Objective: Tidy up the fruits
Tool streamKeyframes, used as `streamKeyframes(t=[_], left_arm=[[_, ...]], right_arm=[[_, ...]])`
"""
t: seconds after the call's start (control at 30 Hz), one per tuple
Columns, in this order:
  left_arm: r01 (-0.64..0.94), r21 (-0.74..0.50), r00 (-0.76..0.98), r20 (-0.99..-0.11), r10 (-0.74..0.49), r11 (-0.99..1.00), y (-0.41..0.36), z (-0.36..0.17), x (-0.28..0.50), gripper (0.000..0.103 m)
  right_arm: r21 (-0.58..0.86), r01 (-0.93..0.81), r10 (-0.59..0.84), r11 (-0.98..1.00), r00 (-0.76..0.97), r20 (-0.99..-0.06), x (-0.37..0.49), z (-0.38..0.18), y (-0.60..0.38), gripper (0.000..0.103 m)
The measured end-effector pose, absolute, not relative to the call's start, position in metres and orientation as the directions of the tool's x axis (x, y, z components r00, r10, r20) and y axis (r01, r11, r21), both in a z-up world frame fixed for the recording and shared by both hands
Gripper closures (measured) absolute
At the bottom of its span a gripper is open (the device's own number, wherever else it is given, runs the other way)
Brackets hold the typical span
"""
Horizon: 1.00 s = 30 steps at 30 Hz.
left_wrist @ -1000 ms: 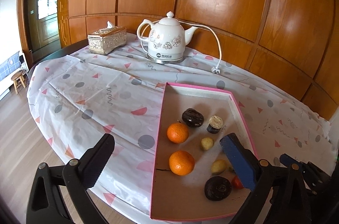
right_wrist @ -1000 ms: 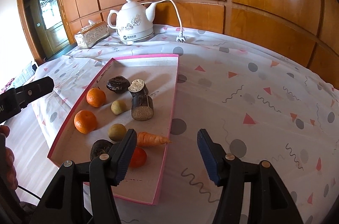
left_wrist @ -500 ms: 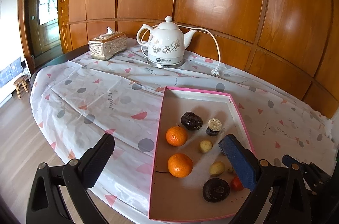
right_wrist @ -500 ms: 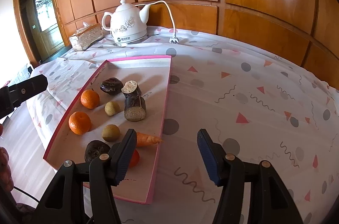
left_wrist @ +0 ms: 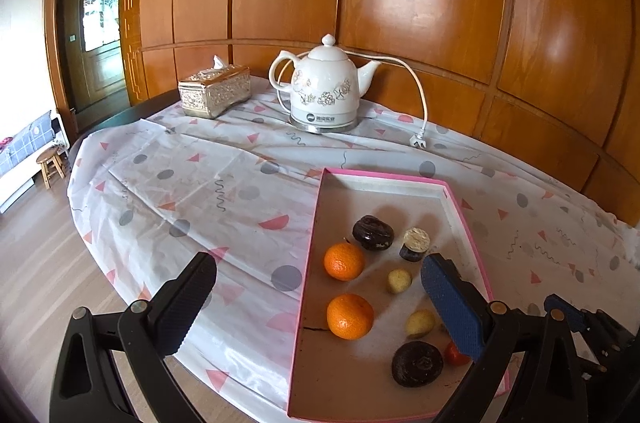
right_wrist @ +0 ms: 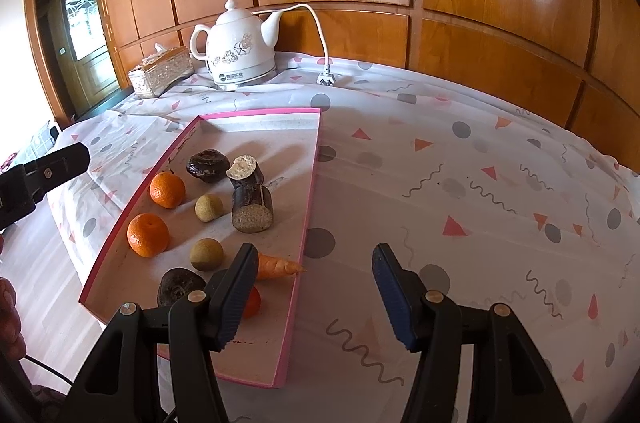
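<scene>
Both grippers hang wide apart and hold nothing. The left gripper (left_wrist: 316, 303) fills the bottom of its frame, above the pink-rimmed tray (left_wrist: 310, 263) at lower right. The right gripper (right_wrist: 314, 287) straddles the tray's right rim at bottom centre. Inside the tray lie two oranges (right_wrist: 167, 189), two dark lumpy fruits (right_wrist: 207, 165), two small tan fruits (right_wrist: 209, 207), two cut dark stalk pieces (right_wrist: 252, 209), a carrot (right_wrist: 278, 266) and a red fruit (right_wrist: 251, 303). At upper centre stand a white kettle (left_wrist: 324, 91) and a tissue box (left_wrist: 214, 95).
</scene>
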State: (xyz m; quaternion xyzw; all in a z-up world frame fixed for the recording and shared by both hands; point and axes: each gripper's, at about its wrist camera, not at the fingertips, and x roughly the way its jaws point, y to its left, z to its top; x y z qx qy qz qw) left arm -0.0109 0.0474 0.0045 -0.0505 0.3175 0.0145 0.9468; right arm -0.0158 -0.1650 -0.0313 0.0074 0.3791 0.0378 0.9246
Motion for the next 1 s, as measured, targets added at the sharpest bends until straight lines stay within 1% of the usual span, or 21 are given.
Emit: streamKeyframes(t=[1.0], left_arm=[[-0.055, -0.083, 0.795, -0.607, -0.006, 0.995, 0.0462, 0.0016, -0.0111, 0.0]], right_arm=[[0.037, -0.061, 0.07, 0.997, 0.718, -0.693, -0.0164, -0.0301, -0.1656, 0.043]])
